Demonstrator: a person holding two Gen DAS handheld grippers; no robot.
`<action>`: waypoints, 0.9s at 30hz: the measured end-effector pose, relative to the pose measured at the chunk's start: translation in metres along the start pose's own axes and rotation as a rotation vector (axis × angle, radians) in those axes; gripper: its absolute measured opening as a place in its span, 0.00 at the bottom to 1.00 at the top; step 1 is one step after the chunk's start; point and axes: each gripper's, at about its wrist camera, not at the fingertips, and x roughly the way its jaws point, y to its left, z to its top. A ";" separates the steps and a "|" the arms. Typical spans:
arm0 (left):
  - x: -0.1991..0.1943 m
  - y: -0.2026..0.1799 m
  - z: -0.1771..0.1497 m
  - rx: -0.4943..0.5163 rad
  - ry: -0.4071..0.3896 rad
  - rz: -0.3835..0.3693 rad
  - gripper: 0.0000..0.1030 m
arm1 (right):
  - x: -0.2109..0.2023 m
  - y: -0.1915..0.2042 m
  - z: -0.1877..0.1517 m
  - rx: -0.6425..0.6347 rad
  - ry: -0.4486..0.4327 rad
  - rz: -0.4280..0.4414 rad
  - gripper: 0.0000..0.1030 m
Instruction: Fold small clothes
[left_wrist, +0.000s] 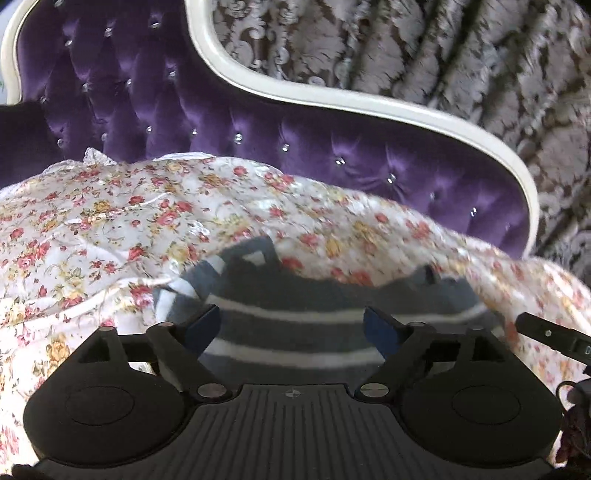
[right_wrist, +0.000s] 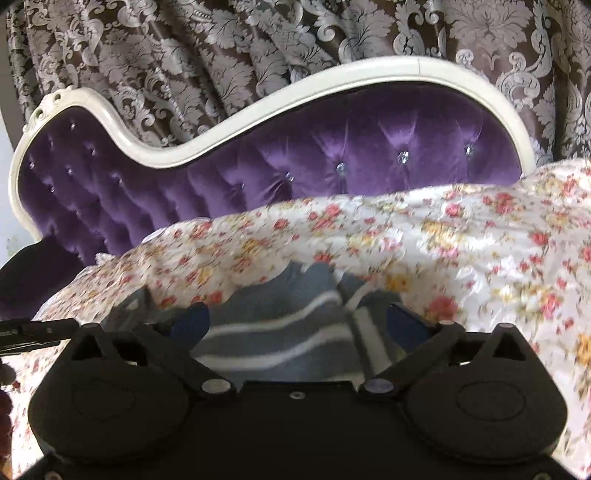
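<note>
**couchpotato_88:** So what's going on with the little striped piece? Where's it sitting?

**fold_nerd:** The grey striped garment (left_wrist: 332, 295) lies on the floral sheet (left_wrist: 110, 229) that covers the seat of the purple tufted sofa (left_wrist: 147, 103). It's dark grey-blue with thin white stripes. In the left wrist view it spreads out directly in front of the left gripper (left_wrist: 291, 328), with a bunched, white-banded bit poking out at its left end. A fold of the sheet rides up along its far edge.

**couchpotato_88:** And the claws? Holding anything?

**fold_nerd:** Nope. The left gripper stands wide, blue pads (left_wrist: 201, 328) well apart, and the cloth shows between them with neither pad pressing on it. Same deal for the right gripper (right_wrist: 299, 323): spread wide, the striped garment (right_wrist: 280, 332) just below and ahead of it, nothing pinched. In that view a white-banded fold runs up near the right-hand finger.

**couchpotato_88:** Can each camera see the other one?

**fold_nerd:** Barely. A black finger tip pokes in at the right edge of the left view, and another at the left edge of the right view. Both shots are a bit smeared, especially the sheet's flowers.

**couchpotato_88:** Background?

**fold_nerd:** Cream curved frame (right_wrist: 332, 81) around the sofa back, little crystal buttons in the tufting, and a brown curtain with a silver leaf pattern (right_wrist: 221, 55) hanging behind it.
</note>
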 end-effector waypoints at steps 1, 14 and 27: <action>-0.001 -0.004 -0.002 0.012 0.003 0.006 0.84 | -0.001 0.000 -0.003 0.001 0.015 -0.001 0.99; 0.022 -0.054 -0.018 0.142 0.074 0.072 0.94 | -0.012 -0.008 -0.011 0.039 0.006 -0.017 0.99; 0.067 -0.066 -0.031 0.203 0.166 0.147 1.00 | -0.014 -0.005 -0.012 0.037 -0.005 -0.017 0.99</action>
